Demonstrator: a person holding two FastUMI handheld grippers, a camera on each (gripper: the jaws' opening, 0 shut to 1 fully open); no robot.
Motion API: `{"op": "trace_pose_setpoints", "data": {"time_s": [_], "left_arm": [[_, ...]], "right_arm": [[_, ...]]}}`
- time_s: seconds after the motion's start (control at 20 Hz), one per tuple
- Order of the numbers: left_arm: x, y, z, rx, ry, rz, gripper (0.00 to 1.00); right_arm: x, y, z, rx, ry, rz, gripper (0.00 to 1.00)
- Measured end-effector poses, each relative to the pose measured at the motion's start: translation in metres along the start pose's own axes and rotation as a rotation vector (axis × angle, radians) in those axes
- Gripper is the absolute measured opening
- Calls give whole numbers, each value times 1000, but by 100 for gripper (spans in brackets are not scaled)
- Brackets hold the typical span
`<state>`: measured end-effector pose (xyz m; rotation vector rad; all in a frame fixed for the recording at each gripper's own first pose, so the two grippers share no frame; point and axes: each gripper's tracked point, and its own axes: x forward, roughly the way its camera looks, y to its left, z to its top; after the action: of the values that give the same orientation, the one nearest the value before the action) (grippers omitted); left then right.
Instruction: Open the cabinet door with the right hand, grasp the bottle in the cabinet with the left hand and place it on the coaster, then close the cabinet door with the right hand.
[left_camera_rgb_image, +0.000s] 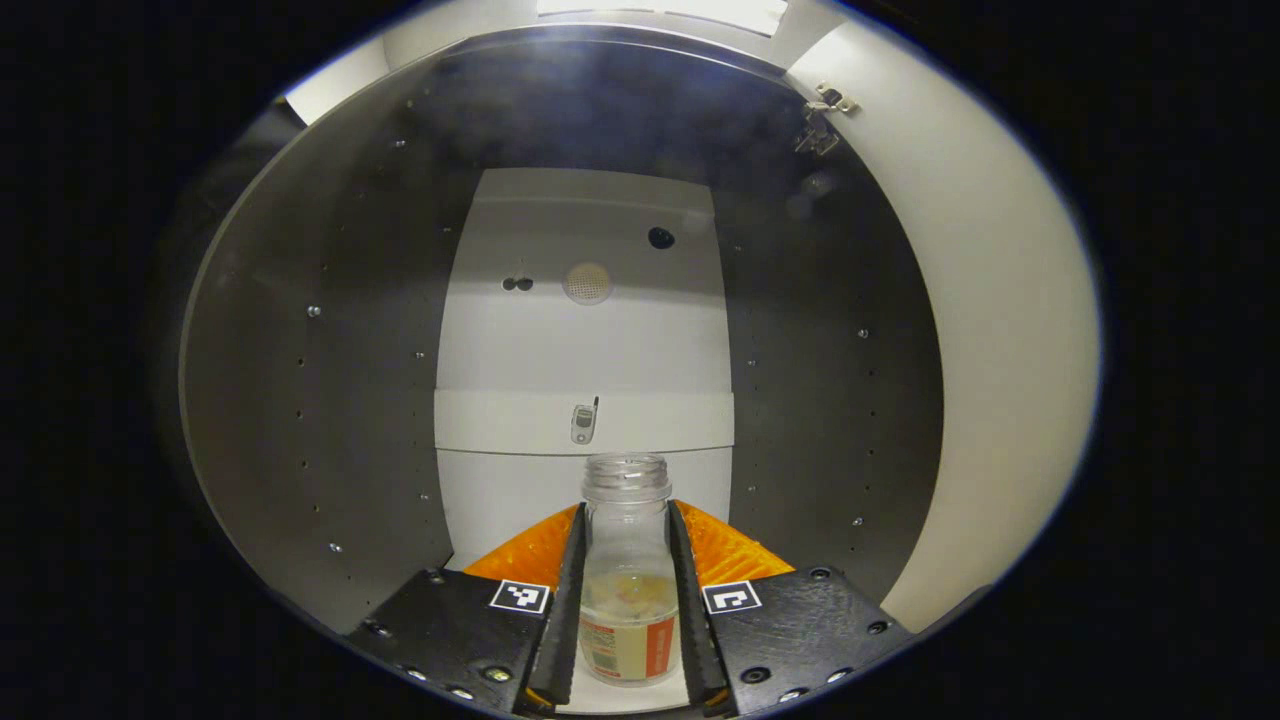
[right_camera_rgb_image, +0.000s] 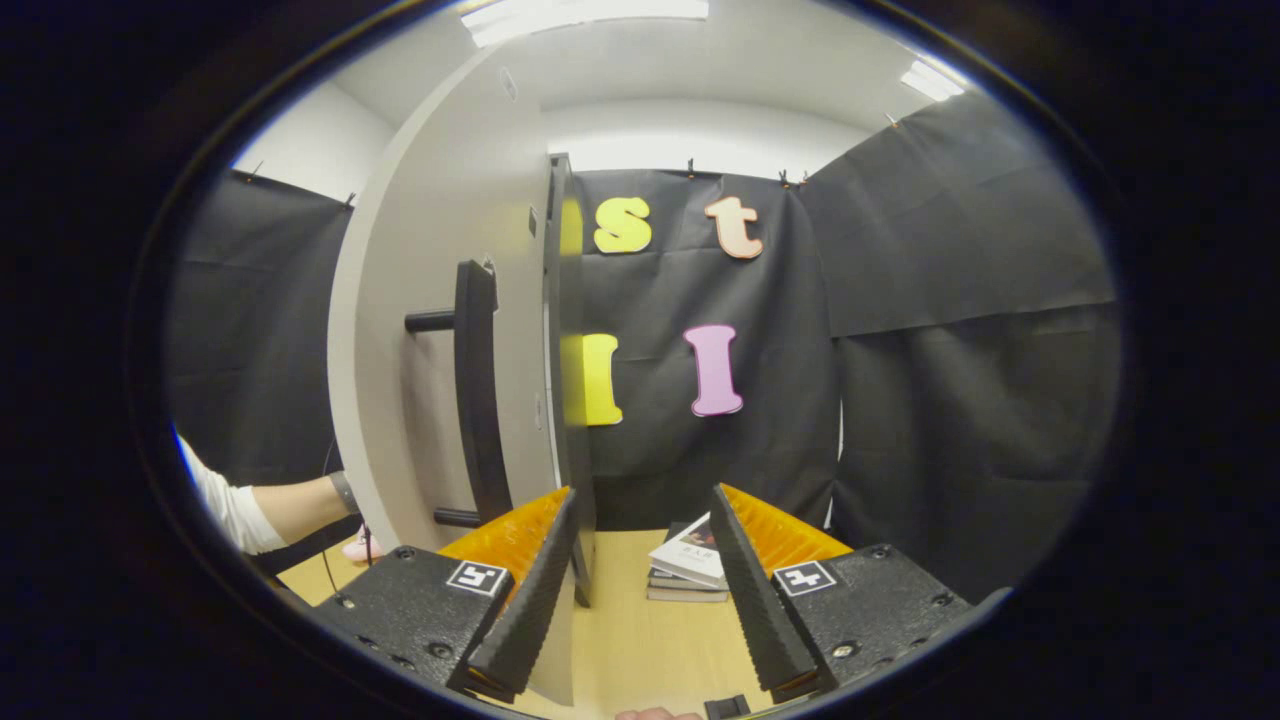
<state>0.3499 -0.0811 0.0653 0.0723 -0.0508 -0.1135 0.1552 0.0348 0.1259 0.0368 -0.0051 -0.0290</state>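
While the cabinet door (right_camera_rgb_image: 440, 330) stands swung open, the left gripper (left_camera_rgb_image: 627, 600) reaches into the cabinet (left_camera_rgb_image: 330, 400), its two fingers pinching a clear bottle (left_camera_rgb_image: 627, 570) from either side at 6 o'clock in the left gripper view. The bottle stands upright on the pale cabinet floor, uncapped, with a little yellowish content low inside and a label around its base. Behind it, at 12 o'clock from the bottle, rises the light back panel (left_camera_rgb_image: 585, 330), flanked by dark side walls dotted with shelf-pin holes. A metal hinge (left_camera_rgb_image: 822, 120) sits at 1 o'clock, where the cabinet's wall meets the inside face of the open door.

In the right gripper view, the right gripper (right_camera_rgb_image: 640, 590) has its fingers spread wide with nothing between them. The door's edge runs up from 6 o'clock toward 12, just beside the near finger, and the dark bar handle (right_camera_rgb_image: 477, 390) is mounted on the door's face at 9 o'clock from that edge. A person's arm in a white sleeve (right_camera_rgb_image: 235, 510) reaches in at 8 o'clock. A small stack of books (right_camera_rgb_image: 690, 565) lies on the wooden table (right_camera_rgb_image: 630, 640), seen between the open fingers.
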Motion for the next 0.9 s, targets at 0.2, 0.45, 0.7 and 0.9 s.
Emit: {"op": "trace_pose_setpoints", "data": {"time_s": [0.2, 0.45, 0.7, 0.9], "left_arm": [[-34, 3, 11, 11, -24, -20, 41], [-99, 28, 14, -20, -40, -5, 41], [-173, 67, -25, 10, -17, 99, 41], [-224, 82, -86, 69, 23, 154, 41]], "right_arm": [[1, 0, 0, -17, 5, -7, 83], [2, -1, -1, -25, 6, -15, 83], [4, -1, -2, 19, -13, -15, 83], [4, -1, -1, 20, -12, -10, 83]]}}
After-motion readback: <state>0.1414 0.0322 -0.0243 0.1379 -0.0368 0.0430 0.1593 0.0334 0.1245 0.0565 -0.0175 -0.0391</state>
